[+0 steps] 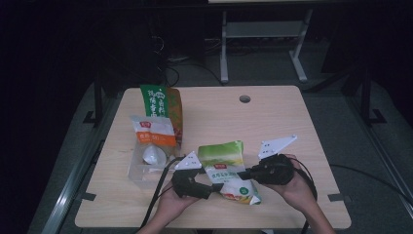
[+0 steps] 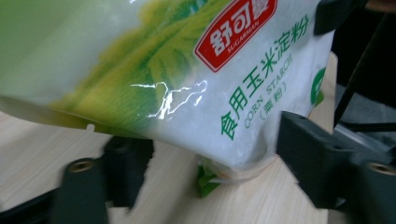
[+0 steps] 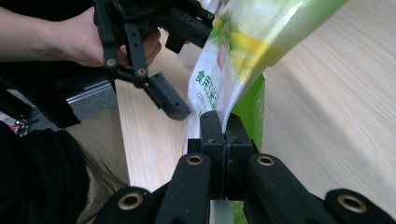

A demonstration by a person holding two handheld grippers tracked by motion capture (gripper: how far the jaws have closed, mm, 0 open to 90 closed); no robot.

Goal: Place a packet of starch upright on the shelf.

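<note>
Right gripper [image 3: 219, 135] jaws pinch the glossy green-and-white corn starch bag [image 1: 227, 168]; left gripper [image 2: 201, 154] jaws wide, should close squarely on its near edge.

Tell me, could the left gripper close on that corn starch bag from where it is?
Probably yes: the left gripper has its jaws open on either side of the bag, with nothing between.

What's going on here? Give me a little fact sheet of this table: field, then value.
Surface: pale wooden table
Held item: green-and-white plastic corn starch bag
Right tongs: jaws closed on the bag's edge
Left tongs: jaws open, either side of the bag's lower end
Other items: orange-and-white pouch, tall green-and-brown bag behind it
Table feature: round hole near far edge
</note>
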